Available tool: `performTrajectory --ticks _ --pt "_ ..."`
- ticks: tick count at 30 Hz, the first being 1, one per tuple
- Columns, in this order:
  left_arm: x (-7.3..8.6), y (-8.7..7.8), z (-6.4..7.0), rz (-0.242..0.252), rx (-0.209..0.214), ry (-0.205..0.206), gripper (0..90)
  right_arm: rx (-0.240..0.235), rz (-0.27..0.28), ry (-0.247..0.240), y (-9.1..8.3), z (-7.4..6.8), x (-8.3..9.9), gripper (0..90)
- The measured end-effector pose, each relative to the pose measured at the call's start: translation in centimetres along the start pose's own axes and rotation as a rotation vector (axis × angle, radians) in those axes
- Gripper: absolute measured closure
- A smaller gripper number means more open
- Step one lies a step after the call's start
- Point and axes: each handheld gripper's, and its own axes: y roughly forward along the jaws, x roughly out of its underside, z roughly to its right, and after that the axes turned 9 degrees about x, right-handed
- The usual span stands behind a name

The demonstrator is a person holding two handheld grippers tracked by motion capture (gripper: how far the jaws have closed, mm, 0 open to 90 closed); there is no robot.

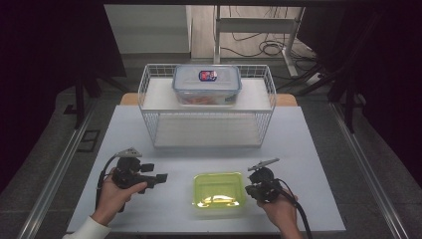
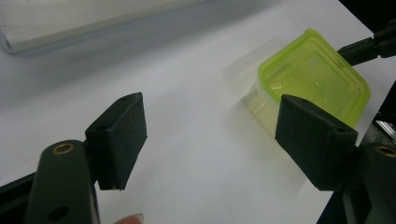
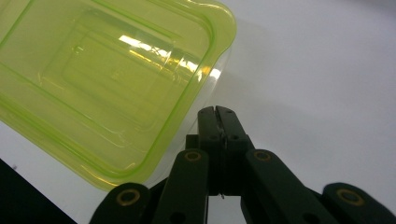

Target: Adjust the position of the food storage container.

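A translucent lime-green lidded container [image 1: 219, 191] rests on the white table near the front edge; it is also the green container [image 2: 317, 79] and the green container [image 3: 102, 79] in the gripper views. My left gripper [image 1: 159, 178] hovers to its left, jaws wide open and pointing toward it, nothing between them [image 2: 210, 140]. My right gripper [image 1: 251, 186] sits at the container's right edge, its jaws pressed together [image 3: 217, 114] just beside the lid rim, holding nothing.
A white wire shelf rack [image 1: 206, 107] stands at the table's middle back. On its top shelf lies a clear storage box [image 1: 206, 84] with a blue-trimmed lid. Bare table [image 1: 308, 149] stretches right of the rack.
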Motion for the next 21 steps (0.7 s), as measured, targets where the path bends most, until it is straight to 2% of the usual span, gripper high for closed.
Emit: performTrajectory --ticks 5,8,12,16,18,21 --pt "0.0 0.2 0.0 -0.008 -0.002 0.0 24.0 -0.034 0.001 -0.045 0.5 -1.7 -0.8 89.0" --pt "0.2 0.1 0.0 -0.005 -0.003 -0.002 23.9 -0.052 0.003 -0.058 0.8 -2.2 -1.0 89.0" --pt "0.4 -0.2 -0.3 0.006 -0.009 -0.021 23.8 -0.065 0.012 -0.053 0.8 -2.1 -1.1 89.0" --pt "0.5 -0.4 -0.2 0.019 -0.012 -0.031 23.7 -0.058 0.04 -0.039 0.2 -1.1 -0.8 88.8" --pt "0.6 -0.4 0.0 0.023 -0.011 -0.034 23.6 -0.054 0.074 -0.016 -0.3 -0.1 -0.5 81.7" --pt "0.7 -0.5 0.4 0.031 -0.009 -0.038 23.6 -0.09 0.139 0.05 -1.0 1.3 -0.1 61.0"
